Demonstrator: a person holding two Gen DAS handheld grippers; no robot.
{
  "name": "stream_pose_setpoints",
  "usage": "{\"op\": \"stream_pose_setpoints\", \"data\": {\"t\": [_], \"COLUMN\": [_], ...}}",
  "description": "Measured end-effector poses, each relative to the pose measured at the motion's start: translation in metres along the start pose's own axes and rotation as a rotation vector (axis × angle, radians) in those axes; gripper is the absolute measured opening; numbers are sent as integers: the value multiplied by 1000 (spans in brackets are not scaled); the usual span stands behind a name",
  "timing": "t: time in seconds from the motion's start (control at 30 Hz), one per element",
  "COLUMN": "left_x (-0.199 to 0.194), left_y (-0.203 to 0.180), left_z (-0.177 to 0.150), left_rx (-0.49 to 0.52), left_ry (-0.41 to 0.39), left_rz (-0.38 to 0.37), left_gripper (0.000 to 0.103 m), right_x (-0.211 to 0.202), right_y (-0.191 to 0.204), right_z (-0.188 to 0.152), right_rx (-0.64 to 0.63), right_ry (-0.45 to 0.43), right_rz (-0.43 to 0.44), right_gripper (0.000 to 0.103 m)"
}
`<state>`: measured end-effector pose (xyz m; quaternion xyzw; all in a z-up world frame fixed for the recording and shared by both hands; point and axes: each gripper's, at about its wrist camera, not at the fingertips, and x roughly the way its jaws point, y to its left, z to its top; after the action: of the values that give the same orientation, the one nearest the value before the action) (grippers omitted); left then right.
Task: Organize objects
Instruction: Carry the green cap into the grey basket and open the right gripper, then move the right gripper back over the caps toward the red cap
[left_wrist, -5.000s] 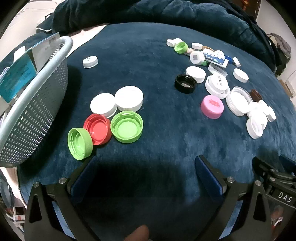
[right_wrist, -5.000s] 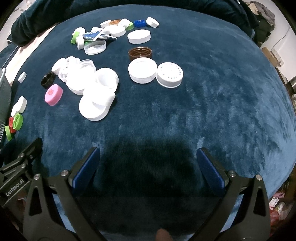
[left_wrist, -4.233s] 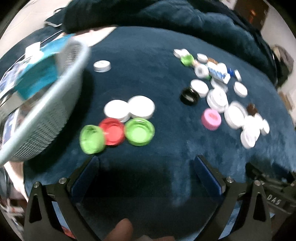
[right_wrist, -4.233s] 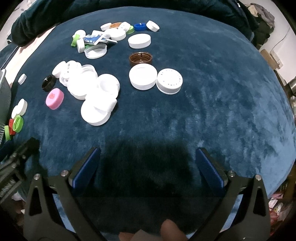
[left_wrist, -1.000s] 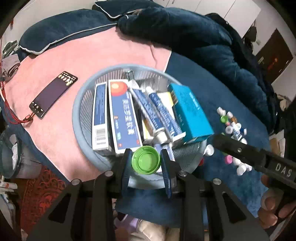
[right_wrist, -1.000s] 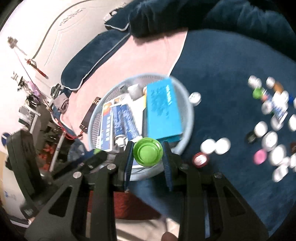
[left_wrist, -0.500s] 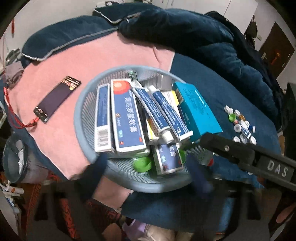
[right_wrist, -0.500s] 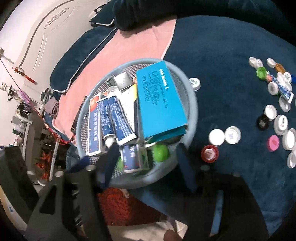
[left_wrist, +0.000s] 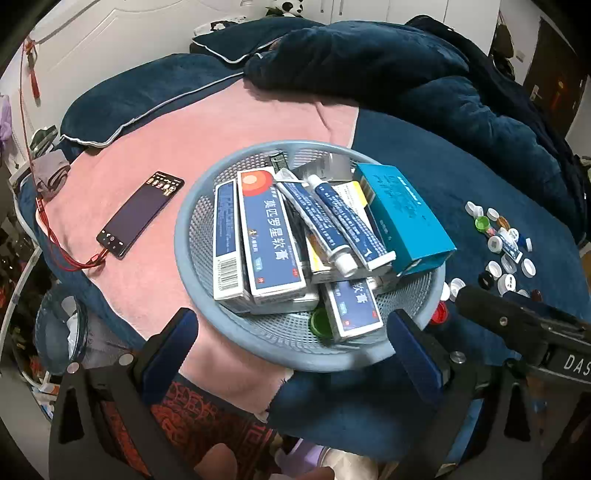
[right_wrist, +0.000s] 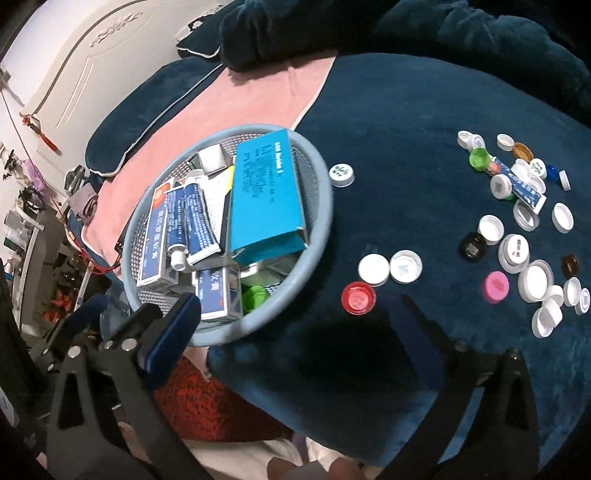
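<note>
A grey-blue mesh basket (left_wrist: 184, 240) (right_wrist: 325, 206) on the bed holds medicine boxes, two ointment tubes (left_wrist: 332, 221) and a teal box (left_wrist: 402, 218) (right_wrist: 266, 199). A green cap (left_wrist: 320, 322) (right_wrist: 255, 295) lies loose at the basket's near edge, beside a small blue-and-white box. My left gripper (left_wrist: 291, 328) hangs over the basket's near rim with its jaws opening and nothing between them. My right gripper (right_wrist: 299, 306) is just right of the basket, over the blue blanket; its jaws are opening too and hold nothing.
A red cap (right_wrist: 357, 297), two white caps (right_wrist: 373, 269), a pink cap (right_wrist: 496, 286) and several more caps (right_wrist: 517, 184) lie on the blue blanket to the right. A phone (left_wrist: 140, 214) on a red cable rests on the pink sheet, left of the basket.
Both grippers were shut on green caps over the basket a second ago. Both have since opened wide, and the caps dropped into the basket.
</note>
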<state>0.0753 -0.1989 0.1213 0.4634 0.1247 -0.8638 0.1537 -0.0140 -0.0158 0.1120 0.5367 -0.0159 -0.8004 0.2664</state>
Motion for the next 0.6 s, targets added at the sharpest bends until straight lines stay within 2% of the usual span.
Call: {"op": "stream_pose_setpoints", "data": {"t": [0.6], "left_x": [-5], "left_y": [-13], "left_z": [-9], "left_rx": [6], "left_ry": [10], "left_rz": [0], "left_gripper": [102], "right_x": [-10], "right_y": [-26], "right_z": [-14], "right_rx": [-3], "right_ry": [-8], "right_rz": [-35], "right_gripper": [103]}}
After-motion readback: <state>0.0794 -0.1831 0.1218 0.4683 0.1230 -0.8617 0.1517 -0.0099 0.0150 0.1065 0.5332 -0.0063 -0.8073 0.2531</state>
